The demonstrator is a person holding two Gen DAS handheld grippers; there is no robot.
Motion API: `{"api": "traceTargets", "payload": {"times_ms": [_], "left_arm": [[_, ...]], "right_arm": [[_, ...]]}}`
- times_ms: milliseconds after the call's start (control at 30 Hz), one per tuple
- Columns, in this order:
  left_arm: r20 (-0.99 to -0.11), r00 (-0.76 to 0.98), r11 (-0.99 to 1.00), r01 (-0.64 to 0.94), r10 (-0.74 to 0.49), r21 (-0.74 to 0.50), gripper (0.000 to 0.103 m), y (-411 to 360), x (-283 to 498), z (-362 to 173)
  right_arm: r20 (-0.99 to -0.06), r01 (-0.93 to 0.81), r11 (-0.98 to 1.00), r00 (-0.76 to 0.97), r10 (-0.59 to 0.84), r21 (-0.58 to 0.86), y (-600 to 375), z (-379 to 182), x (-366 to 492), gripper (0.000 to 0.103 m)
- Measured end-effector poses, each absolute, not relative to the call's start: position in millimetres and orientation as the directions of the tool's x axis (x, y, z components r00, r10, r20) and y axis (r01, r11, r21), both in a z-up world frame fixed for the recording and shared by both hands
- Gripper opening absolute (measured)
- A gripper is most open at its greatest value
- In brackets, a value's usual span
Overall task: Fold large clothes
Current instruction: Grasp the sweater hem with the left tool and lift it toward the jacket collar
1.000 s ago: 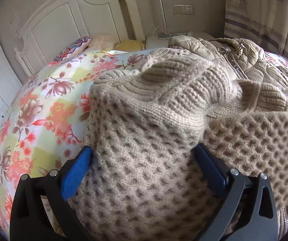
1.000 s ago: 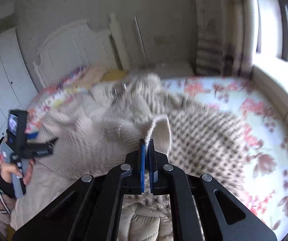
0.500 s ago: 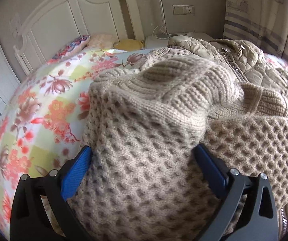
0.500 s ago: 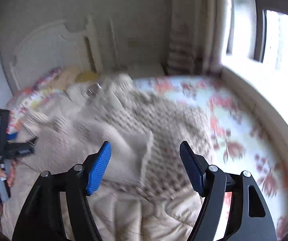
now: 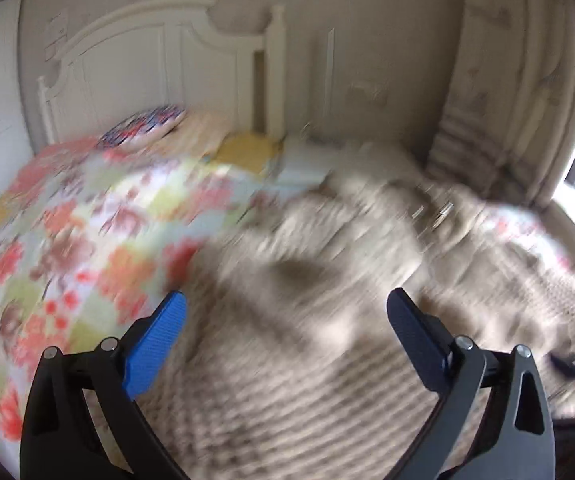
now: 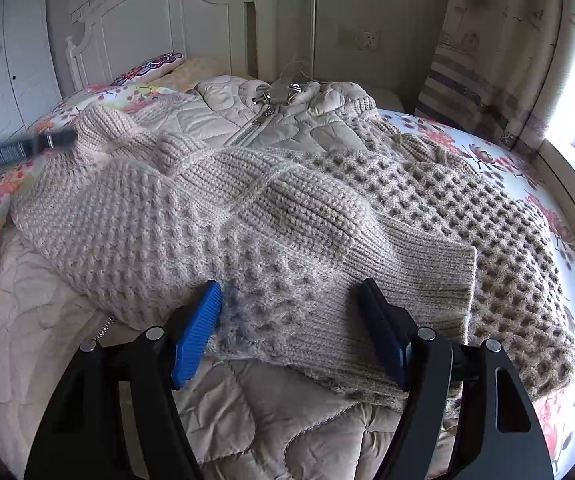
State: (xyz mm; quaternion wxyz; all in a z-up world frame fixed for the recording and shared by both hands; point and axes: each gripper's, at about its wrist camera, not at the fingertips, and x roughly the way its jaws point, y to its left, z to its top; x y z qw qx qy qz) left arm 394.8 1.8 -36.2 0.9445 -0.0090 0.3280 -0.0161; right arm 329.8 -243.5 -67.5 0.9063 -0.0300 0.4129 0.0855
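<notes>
Sweater (image 6: 271, 216), chunky beige knit, sleeves folded across, lying on a quilted jacket (image 6: 287, 120) mid-bed (image 6: 527, 168): likely soft, bulky, stretchy, best pinched at the ribbed cuff or hem; left gripper (image 5: 287, 320) and right gripper (image 6: 291, 308) fingers apart, holding nothing.

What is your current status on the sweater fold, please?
Left tool open, nothing gripped. Right tool open, hovering over the sweater, not clamped. Sweater lies bunched on the quilted jacket; sleeve cuff across the body.
</notes>
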Motion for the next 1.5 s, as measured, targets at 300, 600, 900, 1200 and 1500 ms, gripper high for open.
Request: {"api": "traceTargets", "payload": {"times_ms": [300, 600, 900, 1200, 1500], "left_arm": [[-0.787, 0.617, 0.998, -0.023, -0.027, -0.052, 0.101, 5, 483, -105], [-0.675, 0.737, 0.999, -0.025, 0.038, 0.029, 0.101, 1, 441, -55], [-0.784, 0.619, 0.998, -0.009, 0.053, 0.06, 0.101, 9, 467, -95], [-0.661, 0.75, 0.977, 0.128, 0.016, 0.169, 0.101, -20, 405, -57], [-0.773, 0.622, 0.933, 0.338, -0.123, 0.124, 0.101, -22, 455, -22]], "right_arm": [[-0.756, -0.185, 0.982, 0.639, 0.145, 0.032, -242, -69, 333, 0.073], [-0.694, -0.201, 0.97, 0.679, 0.238, 0.135, -262, -29, 324, 0.073], [-0.77, -0.141, 0.986, 0.619, 0.155, 0.086, -269, -63, 365, 0.081], [-0.752, -0.195, 0.977, 0.63, 0.196, 0.092, -268, -40, 347, 0.082], [-0.801, -0.395, 0.919, 0.553, 0.231, -0.008, -261, -4, 393, 0.085]]}}
